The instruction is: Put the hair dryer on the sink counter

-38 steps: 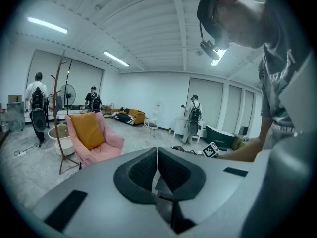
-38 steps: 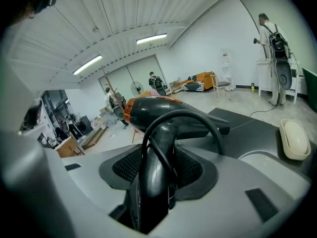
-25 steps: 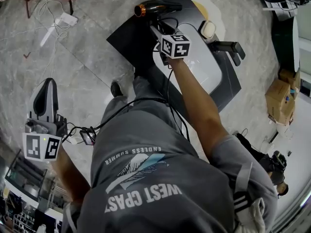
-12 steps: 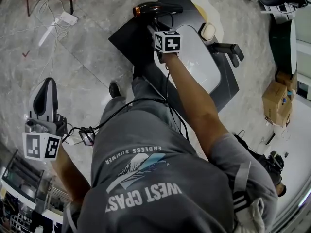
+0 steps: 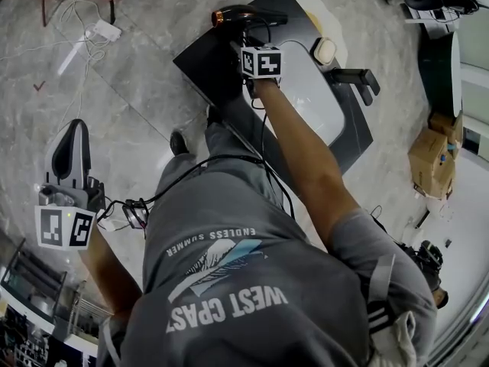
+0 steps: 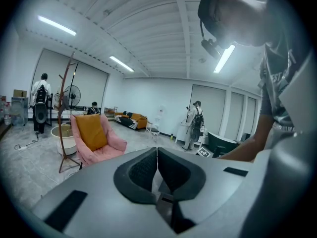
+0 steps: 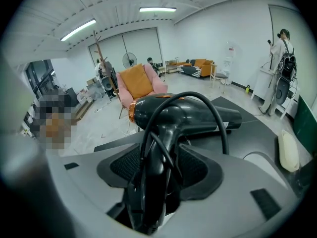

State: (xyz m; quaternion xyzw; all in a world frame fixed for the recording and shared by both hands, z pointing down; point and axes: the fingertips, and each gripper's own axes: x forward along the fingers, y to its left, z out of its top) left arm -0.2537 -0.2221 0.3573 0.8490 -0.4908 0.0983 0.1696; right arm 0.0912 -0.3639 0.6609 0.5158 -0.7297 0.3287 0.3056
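Right tongs have just been opening round the handle of the hair dryer; its looped cable may snag them. Left tongs closed, empty.

The hair dryer lies on the sink counter, left of the basin
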